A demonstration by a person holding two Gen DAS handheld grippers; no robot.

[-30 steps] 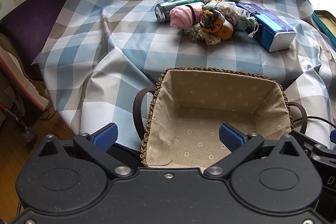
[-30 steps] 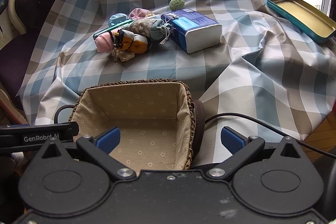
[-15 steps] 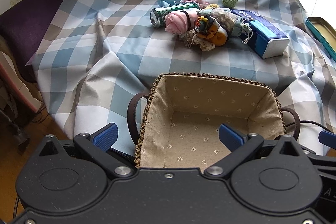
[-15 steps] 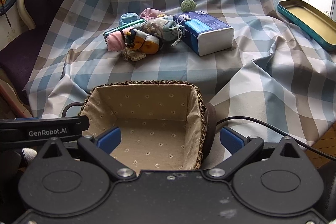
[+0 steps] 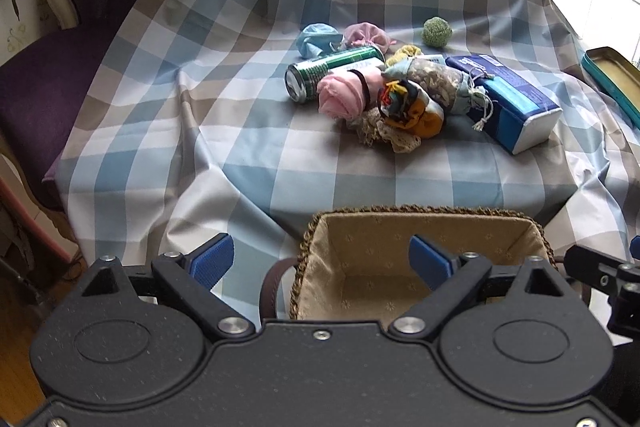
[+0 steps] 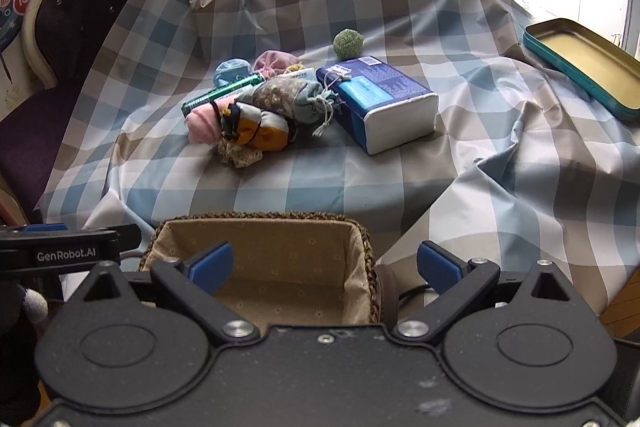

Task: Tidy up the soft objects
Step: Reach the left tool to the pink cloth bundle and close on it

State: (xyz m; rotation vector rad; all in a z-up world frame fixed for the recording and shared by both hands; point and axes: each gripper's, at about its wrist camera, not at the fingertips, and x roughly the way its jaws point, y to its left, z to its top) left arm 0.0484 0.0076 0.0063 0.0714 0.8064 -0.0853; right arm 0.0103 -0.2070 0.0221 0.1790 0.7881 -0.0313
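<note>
Fabric-lined basket (image 5: 424,227) empty — teal tin (image 6: 584,67) empty too.

checked tablecloth (image 5: 280,155), soft pile (image 5: 384,95), basket (image 5: 420,215)

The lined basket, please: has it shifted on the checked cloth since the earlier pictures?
Cannot tell. The basket sits lower in the left wrist view, but so does the green can, so the camera has moved, not clearly the basket.
</note>
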